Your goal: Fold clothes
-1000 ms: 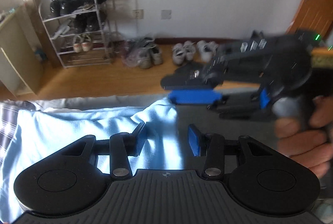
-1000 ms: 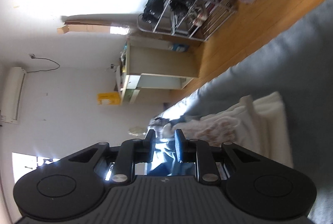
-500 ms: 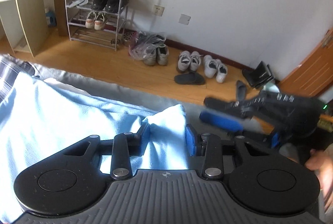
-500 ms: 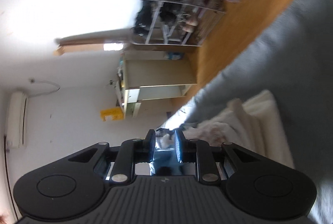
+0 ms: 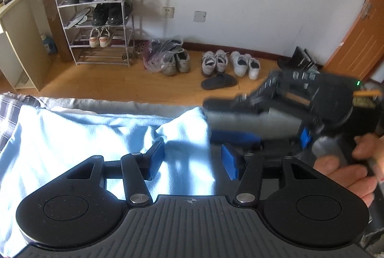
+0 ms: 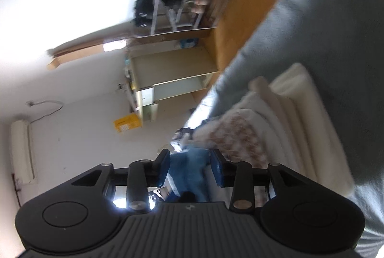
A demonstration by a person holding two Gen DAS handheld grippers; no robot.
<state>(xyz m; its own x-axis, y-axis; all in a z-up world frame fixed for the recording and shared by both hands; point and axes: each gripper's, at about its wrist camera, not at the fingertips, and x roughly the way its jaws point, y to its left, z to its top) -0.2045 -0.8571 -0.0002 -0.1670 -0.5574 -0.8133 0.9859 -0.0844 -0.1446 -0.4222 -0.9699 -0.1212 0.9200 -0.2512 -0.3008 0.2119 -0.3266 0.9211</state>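
A light blue garment (image 5: 72, 138) lies spread on the grey bed (image 5: 134, 104), with one corner bunched up (image 5: 189, 123). My left gripper (image 5: 193, 162) hovers over that corner. Its jaws are opening, the cloth lies loose between the blue pads (image 5: 157, 159), and neither pad presses on it. My right gripper (image 5: 223, 121), blurred and held by a hand (image 5: 348, 162), sits at the corner's right edge with its jaws opening and grey bed showing between them. In the right wrist view its pads (image 6: 217, 170) stand apart around a strip of blue cloth (image 6: 192, 162).
A folded cream stack with a patterned piece (image 6: 300, 114) rests on the bed. Plaid fabric (image 5: 9, 114) lies at the left edge. Beyond the bed are the wooden floor, a shoe rack (image 5: 98, 25), loose shoes (image 5: 230, 63), a beige cabinet (image 5: 16, 42) and an orange door (image 5: 360, 42).
Both pairs of jaws have spread wider. The right gripper, which was nearly shut, has sunk a little and rolled. The blue corner now lies slack between the left pads.
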